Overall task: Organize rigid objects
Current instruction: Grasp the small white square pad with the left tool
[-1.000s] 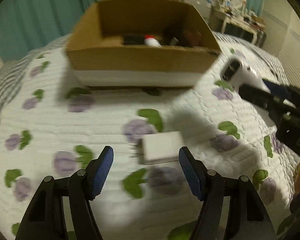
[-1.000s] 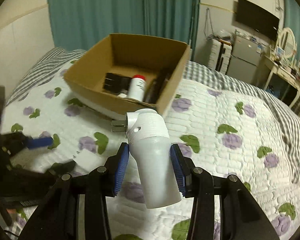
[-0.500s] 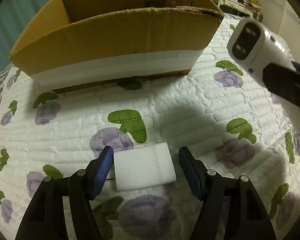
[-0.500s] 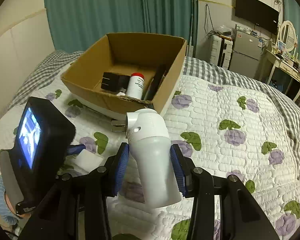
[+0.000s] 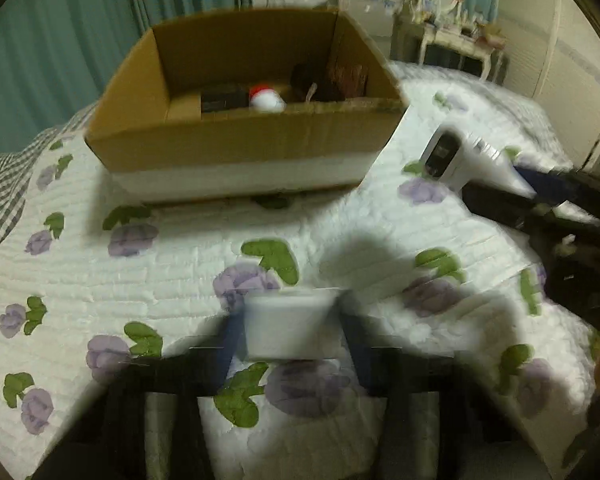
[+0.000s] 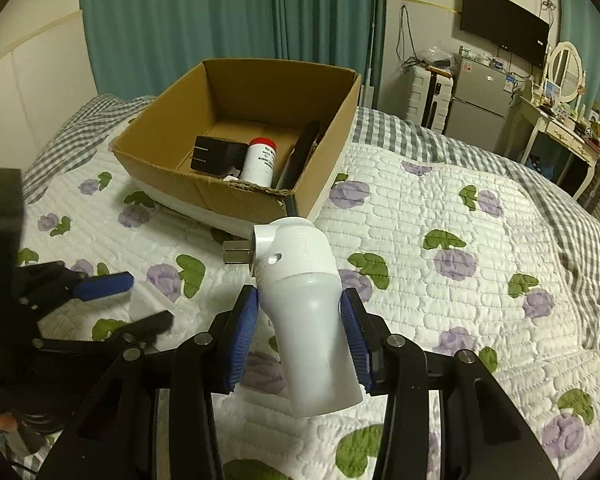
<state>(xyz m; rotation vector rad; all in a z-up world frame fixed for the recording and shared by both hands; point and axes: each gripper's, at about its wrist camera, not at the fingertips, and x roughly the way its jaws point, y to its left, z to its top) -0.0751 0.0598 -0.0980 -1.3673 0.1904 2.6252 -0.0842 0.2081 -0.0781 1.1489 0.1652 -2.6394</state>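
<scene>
**Two grippers loaded over a quilted bed, box beyond**

Bedroom, teal curtains behind; white quilt [image 6: 440, 208] with purple flowers and green leaves covers the bed.

Far left, right wrist view: left gripper [image 6: 140, 300], blue-padded fingers either side of a small white block [image 6: 148, 300]. Left wrist view is motion-blurred; block [image 5: 290, 324] sits between the pads, which look pressed to its sides. Contact likely but blur leaves it unconfirmed.

Centre: cardboard box [image 6: 204, 184] resting on the quilt, open top, white band along its base. Inside, left to right: black plug adapter [image 6: 216, 156], white bottle with red cap [image 6: 260, 160], dark long item [image 6: 300, 152] leaning at the right wall.

Right of centre: right gripper [image 6: 300, 340] clamped on a white plug-in device [image 6: 304, 304], metal prongs pointing left, held above the quilt, just short of the box's near corner.

Far right: fridge, wall TV, dressing table with mirror.
</scene>
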